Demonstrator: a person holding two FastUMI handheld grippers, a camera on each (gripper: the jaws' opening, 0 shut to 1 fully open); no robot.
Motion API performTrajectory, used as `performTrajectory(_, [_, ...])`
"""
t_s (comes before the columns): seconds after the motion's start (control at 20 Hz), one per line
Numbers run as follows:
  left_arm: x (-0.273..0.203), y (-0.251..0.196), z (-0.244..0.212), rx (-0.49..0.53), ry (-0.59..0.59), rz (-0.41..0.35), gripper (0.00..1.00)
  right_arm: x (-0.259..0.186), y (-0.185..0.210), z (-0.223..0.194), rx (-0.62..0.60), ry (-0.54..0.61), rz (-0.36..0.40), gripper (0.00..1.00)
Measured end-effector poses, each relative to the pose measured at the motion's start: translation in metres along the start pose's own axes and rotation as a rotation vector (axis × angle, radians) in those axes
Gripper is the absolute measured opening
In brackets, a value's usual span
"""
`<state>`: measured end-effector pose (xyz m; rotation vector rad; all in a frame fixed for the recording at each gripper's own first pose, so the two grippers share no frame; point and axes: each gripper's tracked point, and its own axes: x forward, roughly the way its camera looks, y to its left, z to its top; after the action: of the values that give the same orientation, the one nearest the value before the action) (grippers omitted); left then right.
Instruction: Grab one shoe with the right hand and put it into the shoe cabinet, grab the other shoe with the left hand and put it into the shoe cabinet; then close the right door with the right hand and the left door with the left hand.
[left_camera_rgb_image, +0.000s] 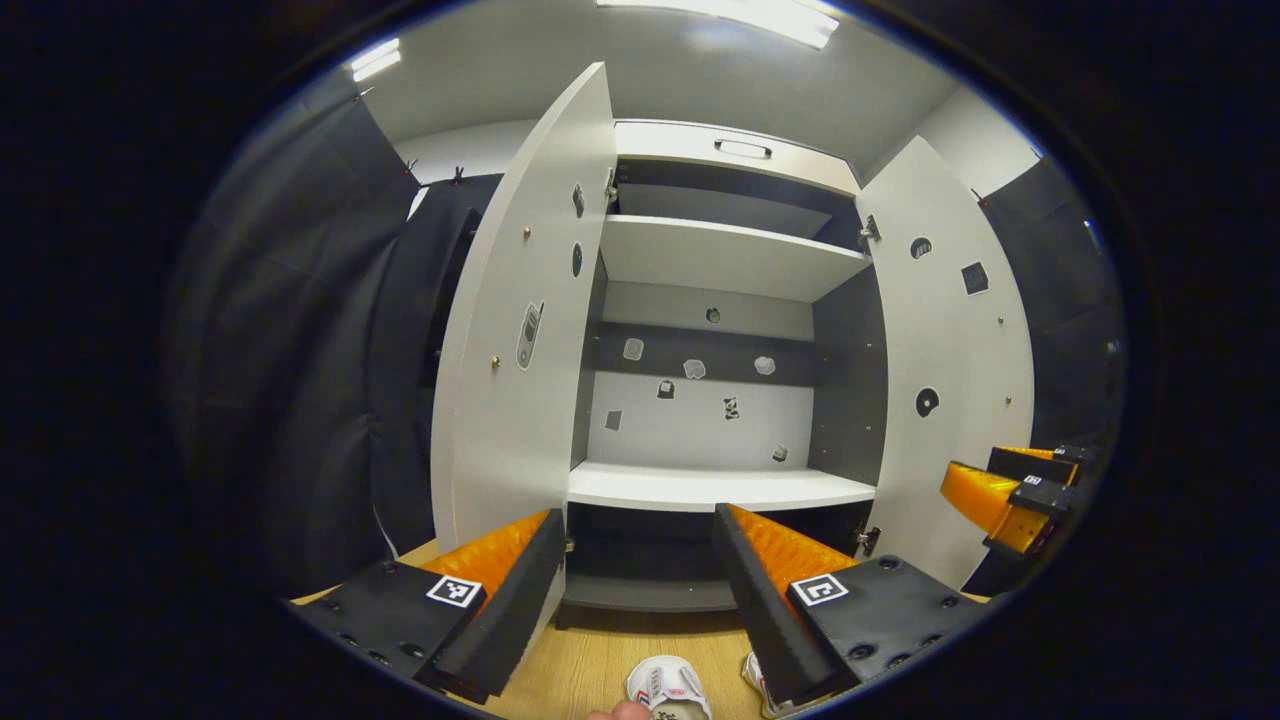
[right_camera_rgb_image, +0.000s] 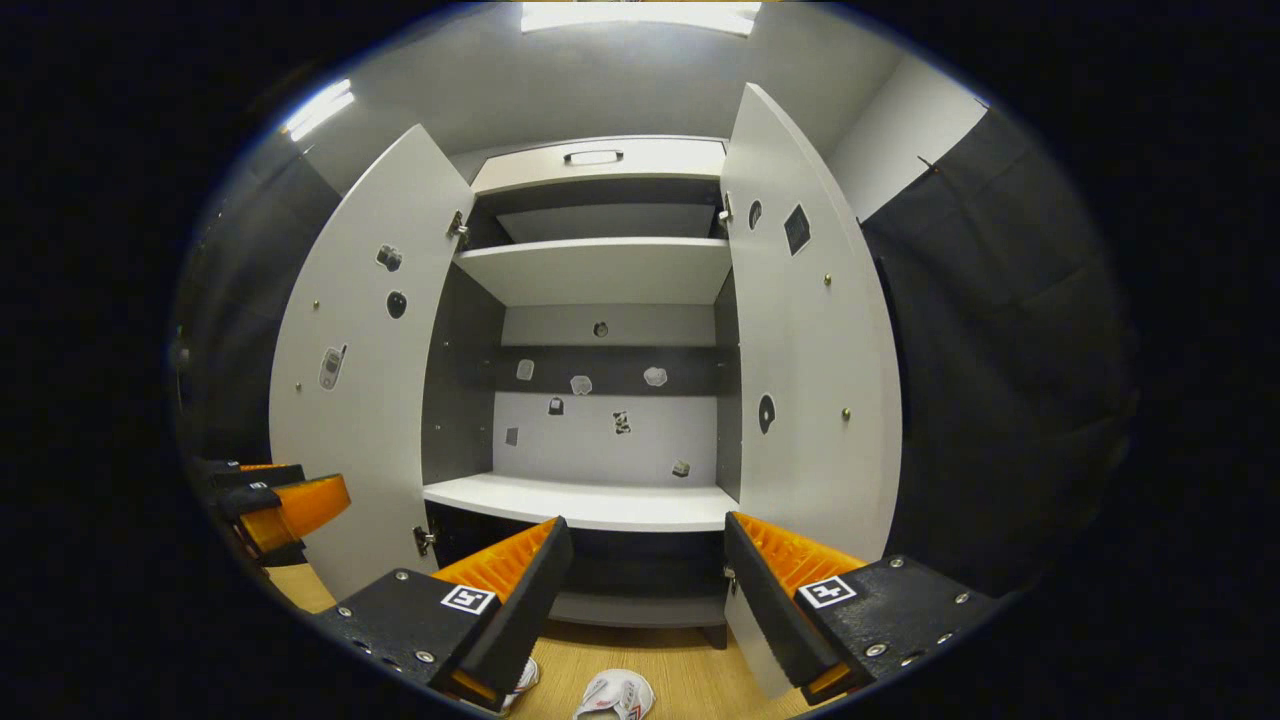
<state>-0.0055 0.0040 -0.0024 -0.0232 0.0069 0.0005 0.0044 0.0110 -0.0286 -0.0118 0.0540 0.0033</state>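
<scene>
On wood-grain floor, white shoes (left_camera_rgb_image: 668, 688), flat-panel cabinet (left_camera_rgb_image: 720, 260) doors open, both tools empty.

Two white shoes (right_camera_rgb_image: 612, 694) lie side by side on the wooden floor (left_camera_rgb_image: 590, 650), near the shoe cabinet (left_camera_rgb_image: 720, 490) standing farther back.

Wooden floor (left_camera_rgb_image: 600, 665); ceiling light (right_camera_rgb_image: 635, 15); black curtains (right_camera_rgb_image: 1000, 330).
</scene>
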Motion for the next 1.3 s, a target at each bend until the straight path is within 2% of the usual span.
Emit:
performTrajectory(0.35, [-0.009,0.001,-0.008,-0.021,0.013,0.012,0.96,0.003,0.004,-0.138,-0.039,0.283,0.015,0.95])
performTrajectory(0.55, [-0.01,0.008,-0.011,-0.03,0.019,0.027,0.96,-0.016,0.008,-0.24,-0.071,0.511,0.036,0.95])
performTrajectory(0.65, [-0.01,0.011,-0.013,-0.034,0.028,0.032,0.97,-0.028,0.009,-0.276,-0.073,0.601,0.042,0.94])
performTrajectory(0.85, [-0.01,0.014,-0.016,-0.035,0.037,0.035,0.96,-0.042,0.005,-0.324,-0.126,0.701,0.049,0.93])
performTrajectory(1.0, [-0.009,0.012,-0.017,-0.027,0.04,0.032,0.96,-0.041,0.002,-0.344,-0.15,0.74,0.046,0.92])
performTrajectory(1.15, [-0.008,0.01,-0.018,-0.027,0.043,0.028,0.96,-0.027,0.002,-0.354,-0.143,0.743,0.039,0.9])
performTrajectory(1.3, [-0.009,0.009,-0.018,-0.019,0.047,0.027,0.97,-0.01,0.001,-0.367,-0.14,0.752,0.042,0.83])
